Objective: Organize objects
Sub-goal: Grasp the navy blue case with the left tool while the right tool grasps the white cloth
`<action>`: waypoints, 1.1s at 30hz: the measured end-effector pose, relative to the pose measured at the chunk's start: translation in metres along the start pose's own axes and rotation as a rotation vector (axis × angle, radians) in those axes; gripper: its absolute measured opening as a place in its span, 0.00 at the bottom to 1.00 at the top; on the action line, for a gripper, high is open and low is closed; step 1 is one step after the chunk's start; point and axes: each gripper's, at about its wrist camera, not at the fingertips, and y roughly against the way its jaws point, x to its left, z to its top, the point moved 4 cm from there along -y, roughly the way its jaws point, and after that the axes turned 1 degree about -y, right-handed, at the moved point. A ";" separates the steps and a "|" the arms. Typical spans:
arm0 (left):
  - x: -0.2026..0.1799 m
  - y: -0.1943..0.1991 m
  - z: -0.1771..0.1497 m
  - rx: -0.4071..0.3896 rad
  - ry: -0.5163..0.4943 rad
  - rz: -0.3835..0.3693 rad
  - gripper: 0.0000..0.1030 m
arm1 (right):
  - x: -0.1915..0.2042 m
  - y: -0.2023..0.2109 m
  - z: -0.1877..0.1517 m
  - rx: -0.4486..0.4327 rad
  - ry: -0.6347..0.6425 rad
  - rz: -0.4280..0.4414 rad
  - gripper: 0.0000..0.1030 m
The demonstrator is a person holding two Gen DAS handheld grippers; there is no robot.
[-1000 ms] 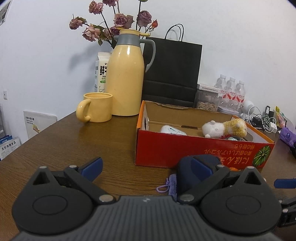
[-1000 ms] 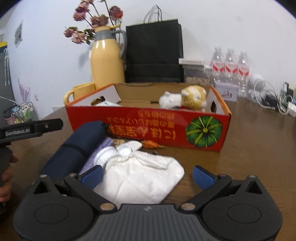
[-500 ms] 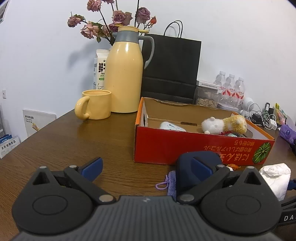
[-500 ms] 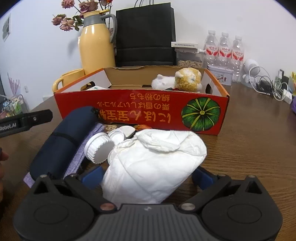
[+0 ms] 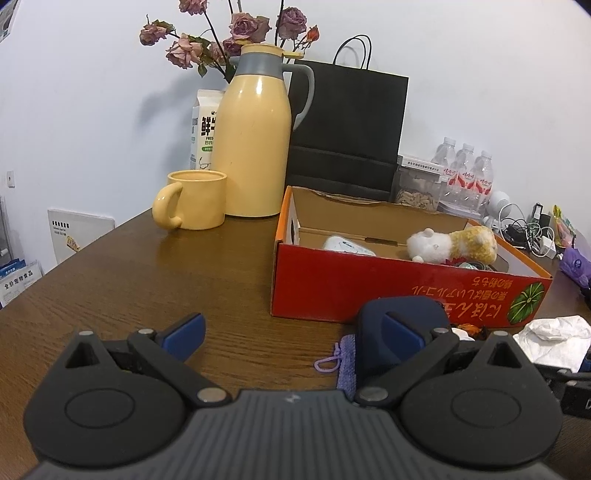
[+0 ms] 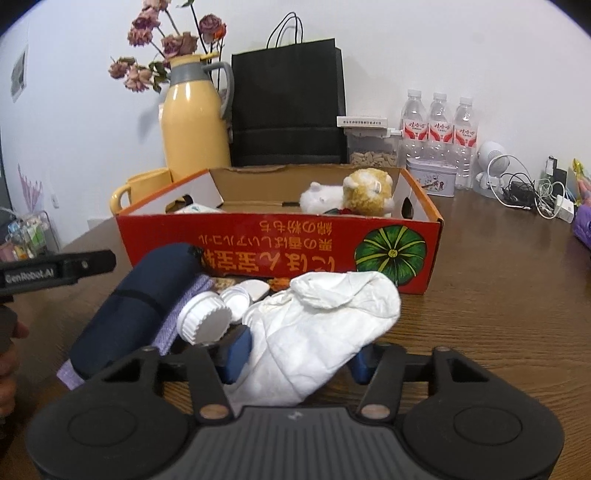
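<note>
While the left gripper [image 5: 291, 328] hangs wide open over bare table [image 5: 147, 280], holding nothing, navy roll [image 6: 133, 306] and white-capped bottle [image 6: 205, 319] lie left of the white cloth bag [image 6: 317, 332]. Right gripper [image 6: 299, 362] jaws closing, pads pressing the bag, before the red box [image 6: 280, 247].

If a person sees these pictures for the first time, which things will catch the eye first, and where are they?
The red cardboard box with a green pumpkin print stands mid-table, a white and yellow plush toy lying inside it. Just in front, the right gripper is closing its jaws around a crumpled white cloth bag, beside a dark blue roll. Behind the box at the left stands a tall yellow thermos jug with dried roses.
</note>
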 end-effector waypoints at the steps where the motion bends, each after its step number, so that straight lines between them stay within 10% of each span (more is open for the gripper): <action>1: 0.000 0.000 0.000 0.001 0.001 0.000 1.00 | -0.002 0.001 0.000 -0.007 -0.012 0.009 0.37; 6: 0.002 0.000 0.000 0.002 0.004 0.001 1.00 | -0.006 0.007 0.000 -0.035 -0.052 0.068 0.12; 28: -0.057 -0.013 -0.010 0.149 -0.066 -0.123 1.00 | -0.015 0.015 0.000 -0.082 -0.130 0.159 0.07; 30: -0.057 -0.016 -0.012 0.164 -0.051 -0.139 0.74 | -0.014 0.014 0.000 -0.081 -0.132 0.159 0.07; 33: -0.056 -0.015 -0.012 0.169 -0.030 -0.163 0.66 | -0.014 0.014 0.000 -0.081 -0.132 0.160 0.07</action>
